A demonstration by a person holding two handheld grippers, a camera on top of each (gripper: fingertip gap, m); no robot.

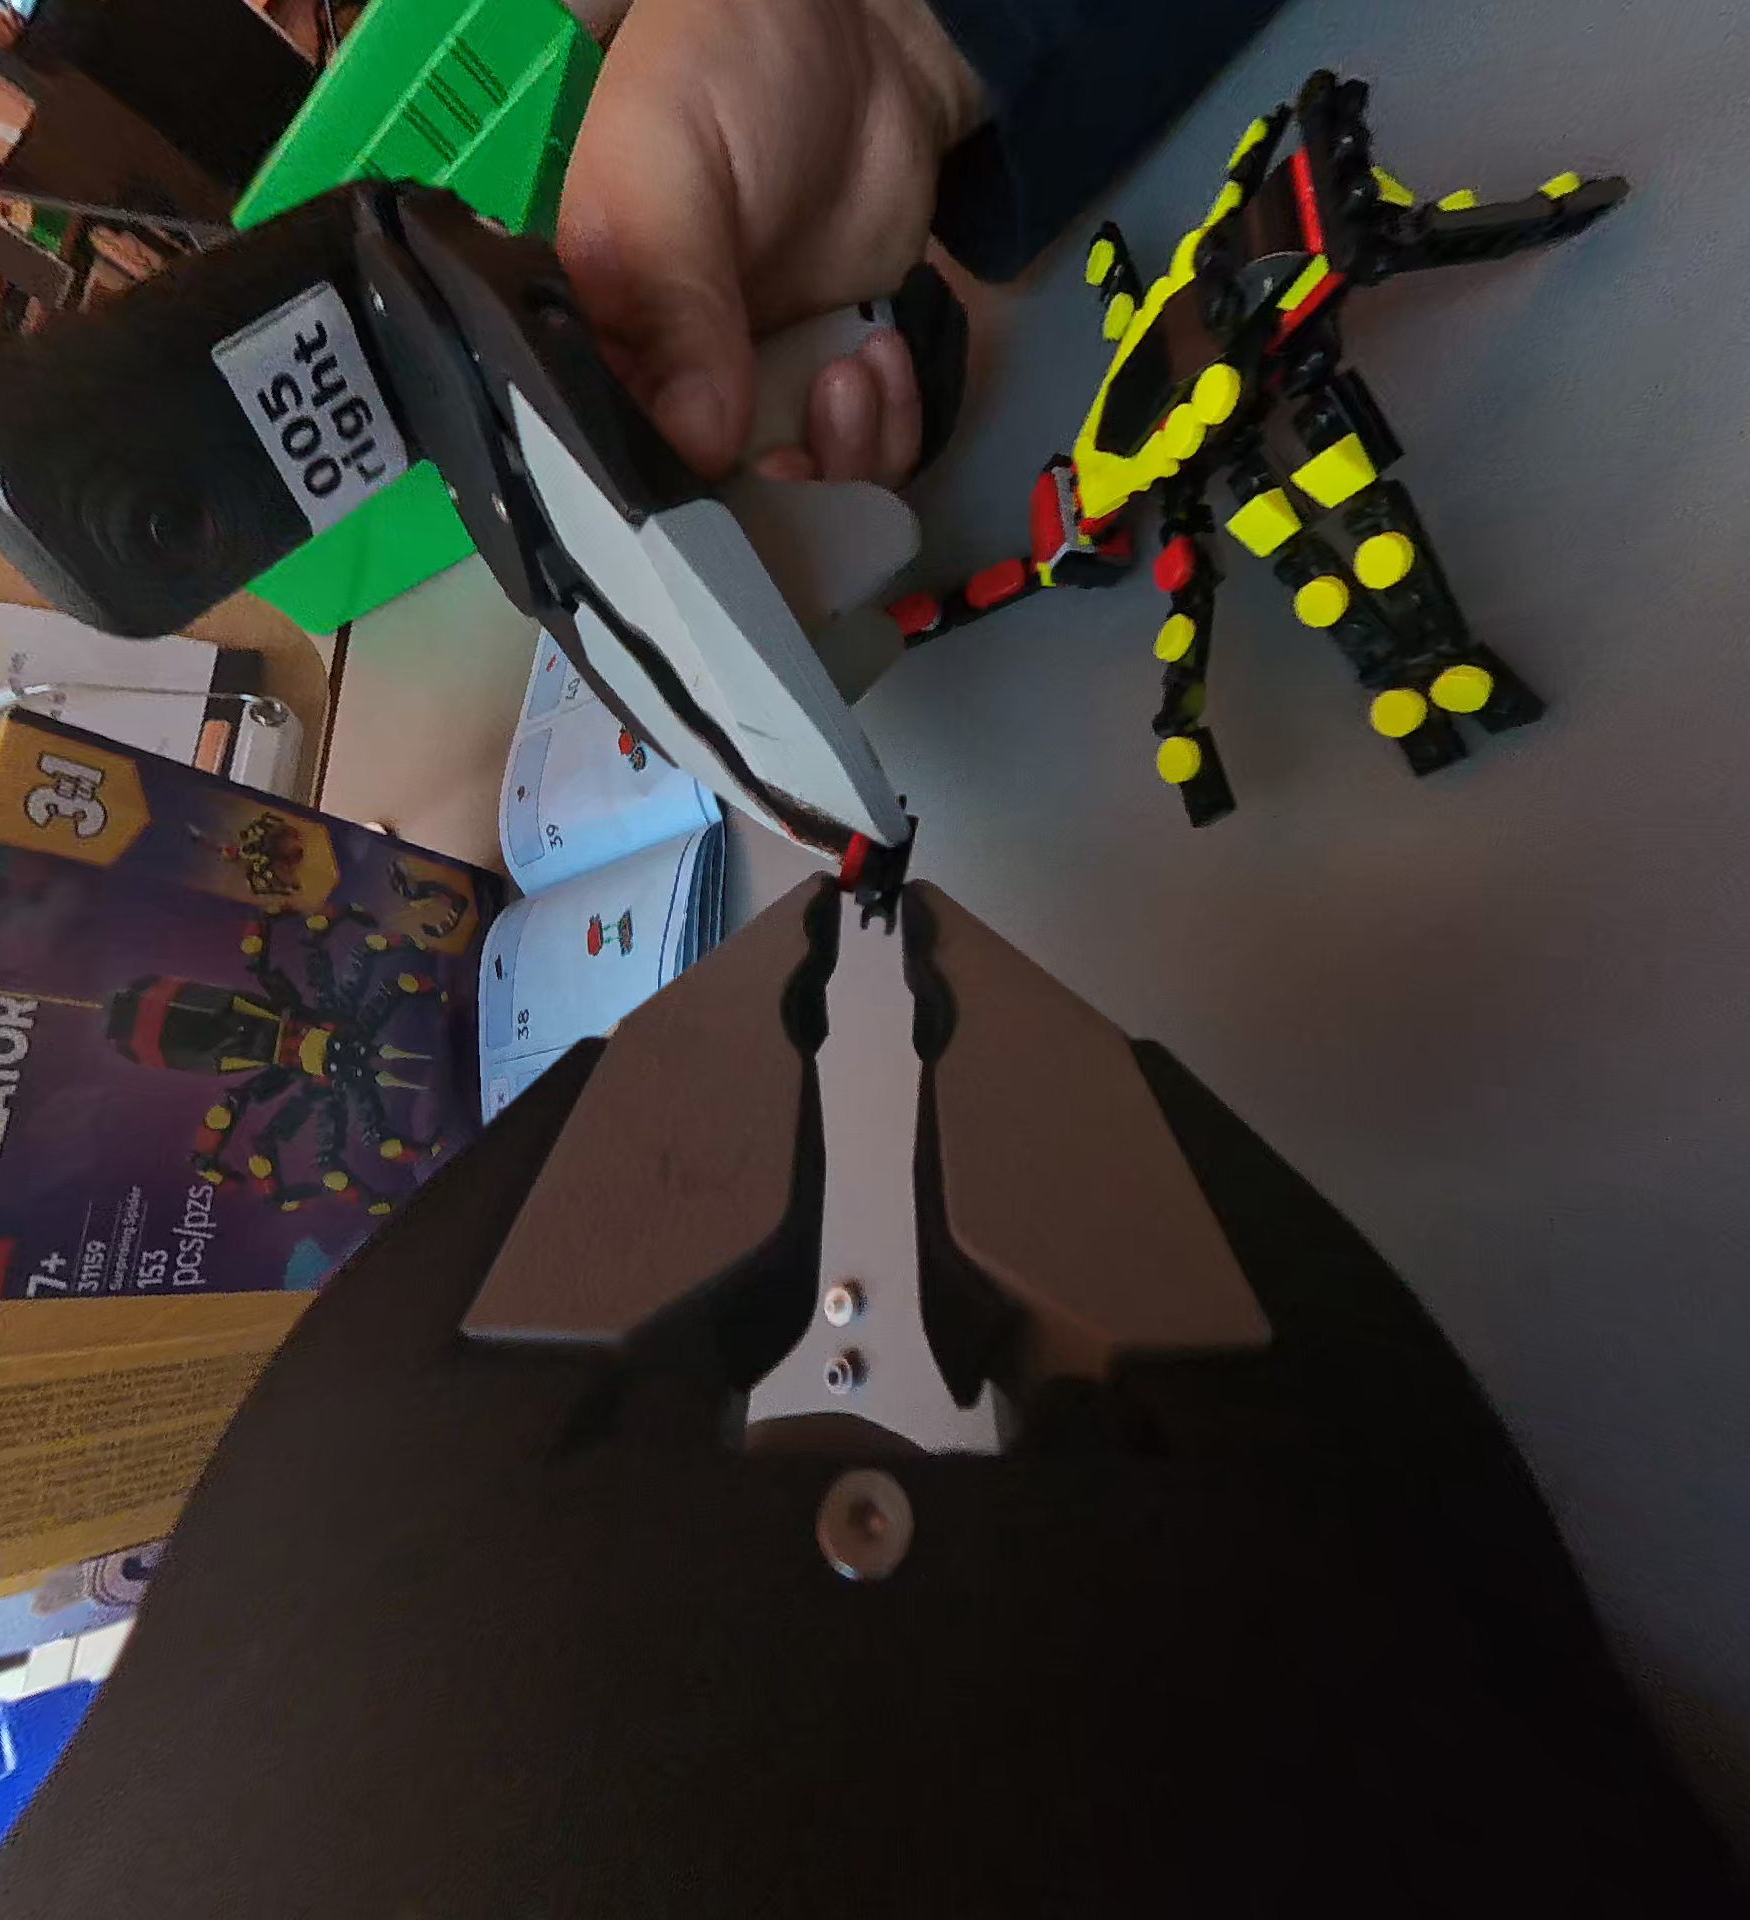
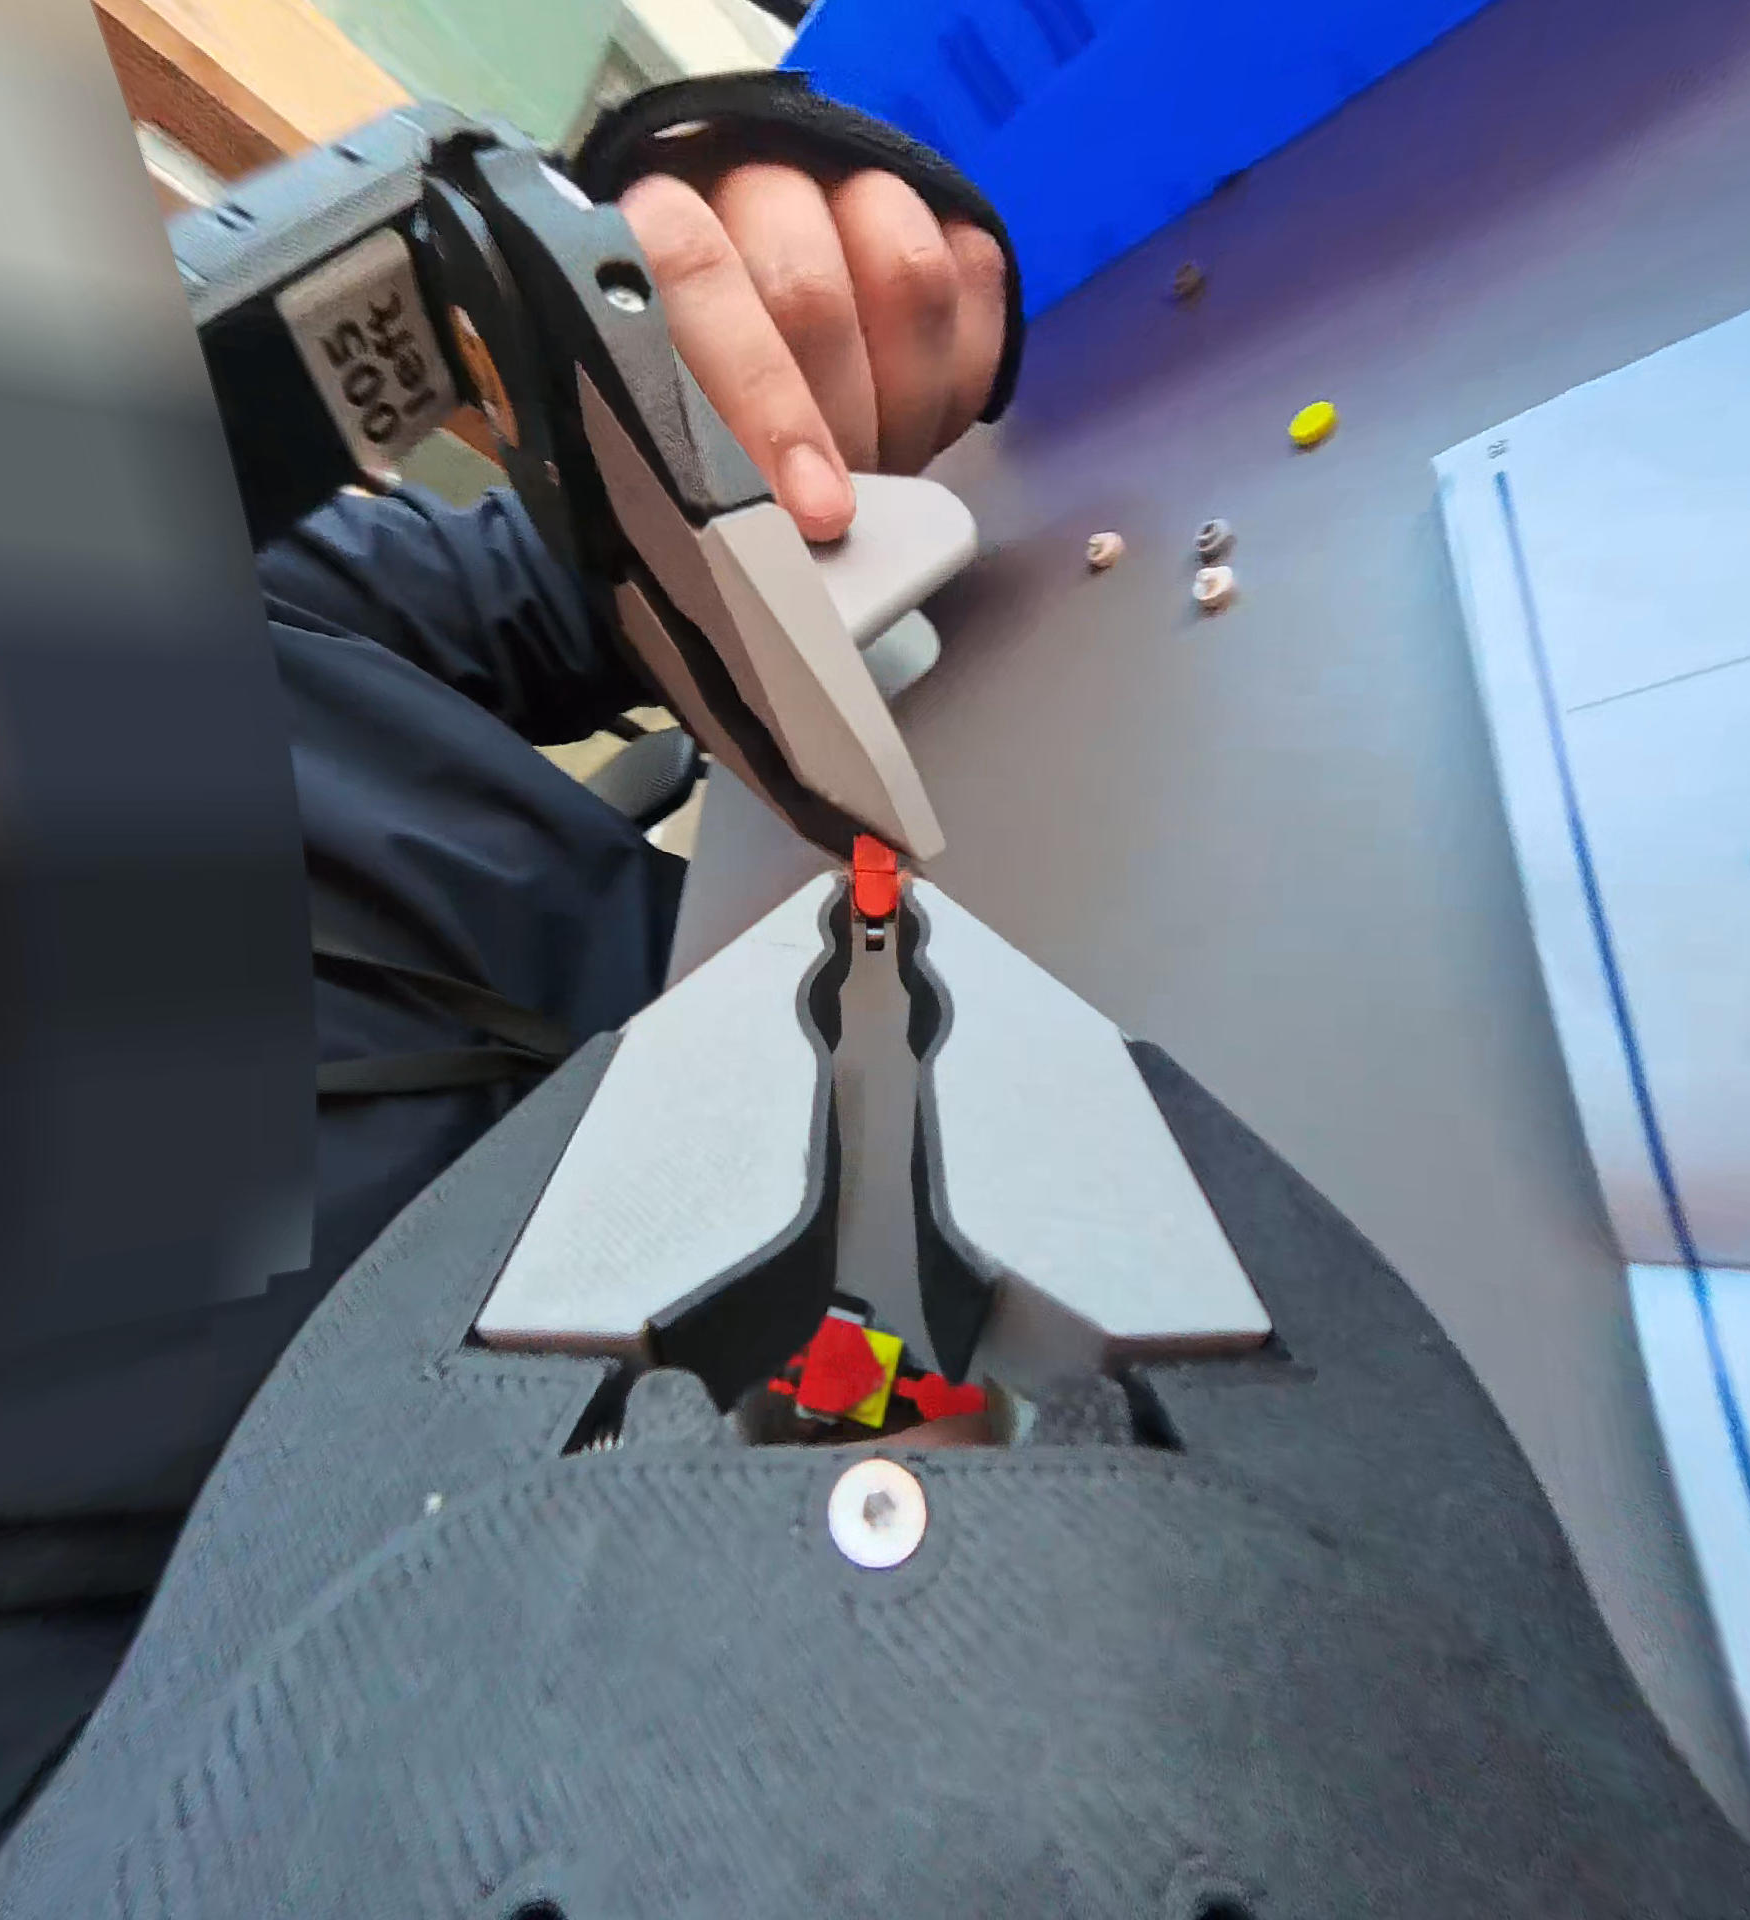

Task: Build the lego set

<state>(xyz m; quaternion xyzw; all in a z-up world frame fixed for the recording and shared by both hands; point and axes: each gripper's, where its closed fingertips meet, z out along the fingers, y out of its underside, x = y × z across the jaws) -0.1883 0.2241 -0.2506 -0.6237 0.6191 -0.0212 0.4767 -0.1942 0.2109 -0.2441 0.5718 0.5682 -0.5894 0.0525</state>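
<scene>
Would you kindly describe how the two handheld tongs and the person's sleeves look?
Both tongs have grey wedge-shaped fingers with wavy black inner pads on black printed bodies. The right tongs carry a green block, a black camera and a white label; the left tongs carry a blue block and grey label. A dark navy sleeve and a black fingerless glove show.

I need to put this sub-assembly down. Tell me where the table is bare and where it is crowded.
Bare grey table lies right of the left tool, below the black-and-yellow model. In the right wrist view, an open strip runs between the right tool and the instruction booklet. Crowded: the loose studs and yellow round tile, plus the box.
</scene>
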